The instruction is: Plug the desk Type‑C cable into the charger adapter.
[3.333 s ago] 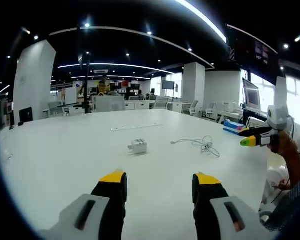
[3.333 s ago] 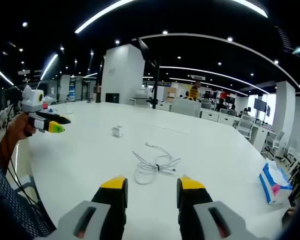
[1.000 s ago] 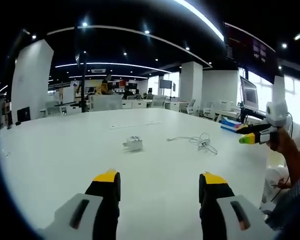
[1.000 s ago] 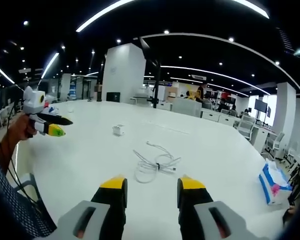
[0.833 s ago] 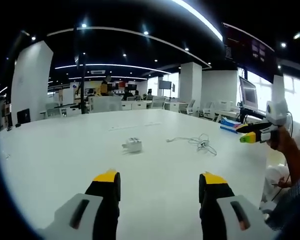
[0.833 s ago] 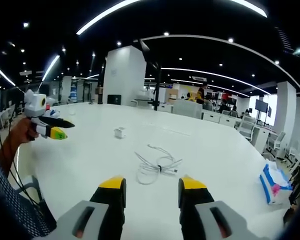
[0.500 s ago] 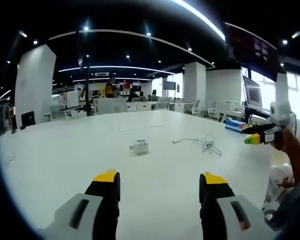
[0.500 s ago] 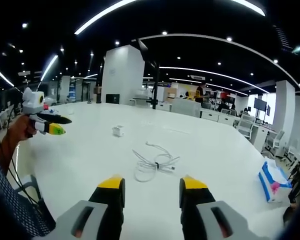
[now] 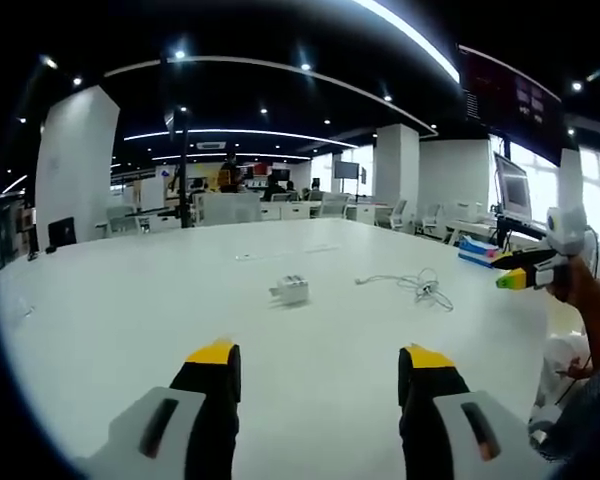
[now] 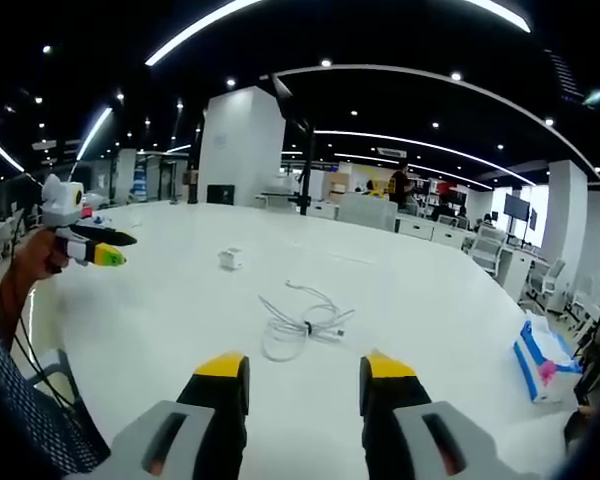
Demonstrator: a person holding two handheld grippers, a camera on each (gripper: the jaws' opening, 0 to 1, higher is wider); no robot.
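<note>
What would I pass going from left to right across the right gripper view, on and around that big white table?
The other tool held in a hand, then the charger adapter, then the coiled white cable, and last the blue tissue pack near the table's far right edge.

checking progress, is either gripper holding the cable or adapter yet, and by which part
Nothing is held. Both the left gripper and right gripper are open; the cable and adapter lie on the table.

Both views low over table point(image 9: 100, 330) — facing inward.
</note>
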